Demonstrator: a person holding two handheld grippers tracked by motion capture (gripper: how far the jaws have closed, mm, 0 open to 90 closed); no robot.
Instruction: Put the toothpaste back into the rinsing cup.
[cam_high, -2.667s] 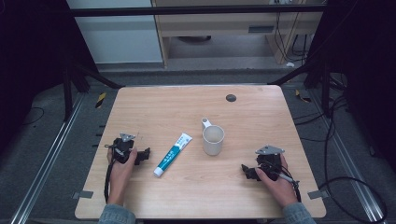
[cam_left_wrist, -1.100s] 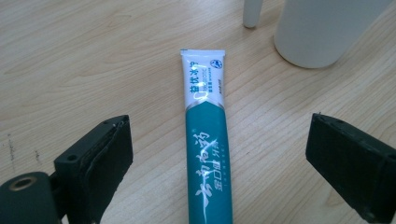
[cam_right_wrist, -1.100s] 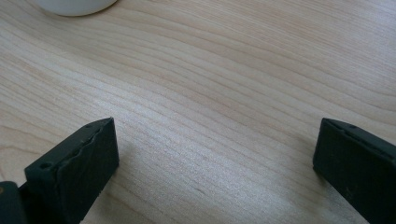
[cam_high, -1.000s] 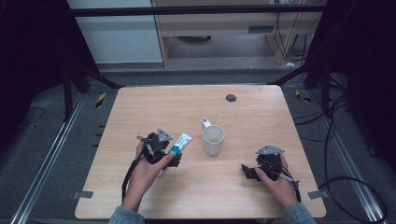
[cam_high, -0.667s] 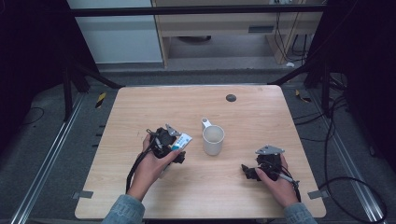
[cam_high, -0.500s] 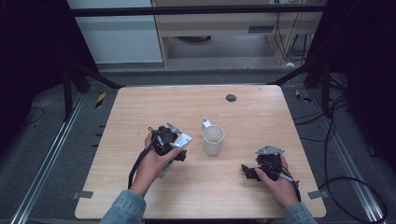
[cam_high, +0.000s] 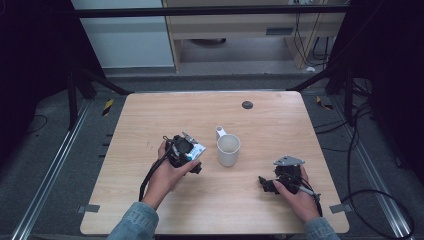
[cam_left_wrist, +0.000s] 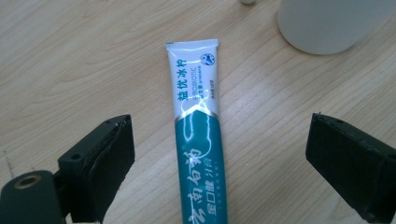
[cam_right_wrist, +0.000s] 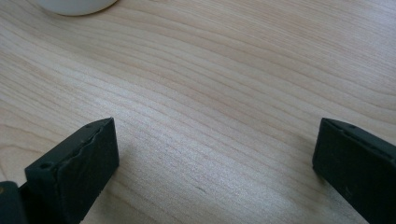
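A white and teal toothpaste tube (cam_left_wrist: 198, 135) lies flat on the wooden table, its crimped end pointing toward a white mug (cam_left_wrist: 329, 23). My left gripper (cam_left_wrist: 219, 168) hovers over the tube, open, one jaw on each side and neither touching it. In the high view the left gripper (cam_high: 184, 151) covers most of the tube (cam_high: 198, 149), just left of the mug (cam_high: 228, 148). My right gripper (cam_high: 272, 182) rests near the table's front right, open, with bare wood between its jaws (cam_right_wrist: 215, 163).
A small dark round hole (cam_high: 247, 105) sits in the tabletop at the back. The mug's base (cam_right_wrist: 77, 5) shows at the top of the right gripper view. Table edges (cam_high: 210, 233) run close in front of both hands.
The left gripper moved from the table's left side rightward over the toothpaste tube and now straddles it. The right gripper has stayed still.
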